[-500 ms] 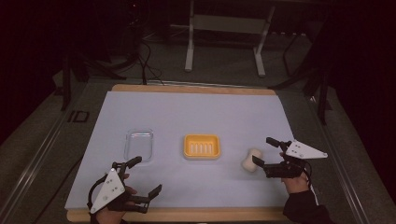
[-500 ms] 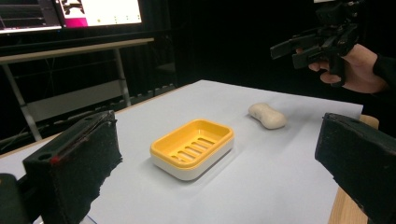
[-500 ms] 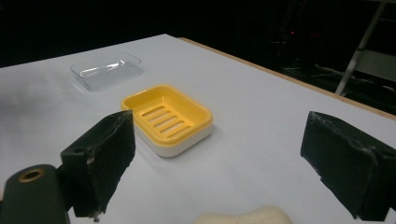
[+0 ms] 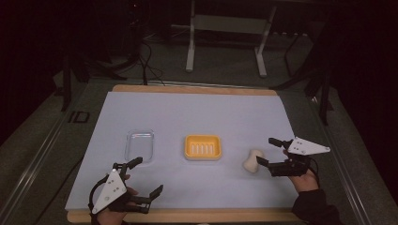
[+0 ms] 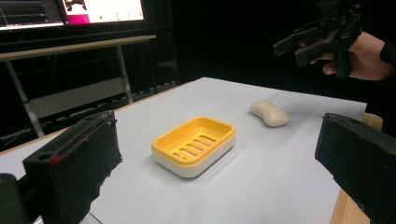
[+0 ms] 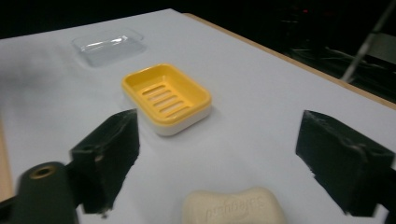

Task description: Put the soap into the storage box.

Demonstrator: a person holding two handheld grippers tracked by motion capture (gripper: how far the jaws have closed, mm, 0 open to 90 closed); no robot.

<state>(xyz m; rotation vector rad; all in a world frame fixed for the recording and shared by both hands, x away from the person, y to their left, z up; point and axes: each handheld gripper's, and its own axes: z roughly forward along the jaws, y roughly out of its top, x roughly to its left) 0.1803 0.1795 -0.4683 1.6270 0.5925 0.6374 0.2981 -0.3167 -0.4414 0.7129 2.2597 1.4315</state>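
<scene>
Surface: pale blue-white mat [image 4: 197,112] covering a table, with a wooden edge [image 4: 195,88] showing along the far side and the near side
Right gripper [image 4: 268,151]: held in the person's right hand at the right of the mat, jaws spread wide with nothing between the pads; in the right gripper view the two black jaws stand well apart with the soap low between them, untouched
Left gripper [image 4: 146,176]: held at the near left corner of the mat, jaws wide apart and empty; in the left gripper view its pads frame the soap dish from a distance
Soap bar [image 4: 252,160]: cream, waisted shape, lying flat on the mat just beside the right gripper's lower jaw; faint raised lettering on top in the right gripper view, not readable
Soap dish [image 4: 202,147]: yellow slotted tray on a white base, near the middle of the mat, left of the soap bar and apart from it
Clear lid [image 4: 140,145]: transparent shallow plastic piece, left of the soap dish, apart from it, near the left gripper
Room: dark, with a grey floor [image 4: 225,65] beyond the table
Stand: pale metal frame [image 4: 225,37] on the floor behind the table
Cables: dark leads [image 4: 145,61] trailing over the floor at far left
Screens: lit monitors [image 5: 70,11] on a bench in the left gripper view
</scene>
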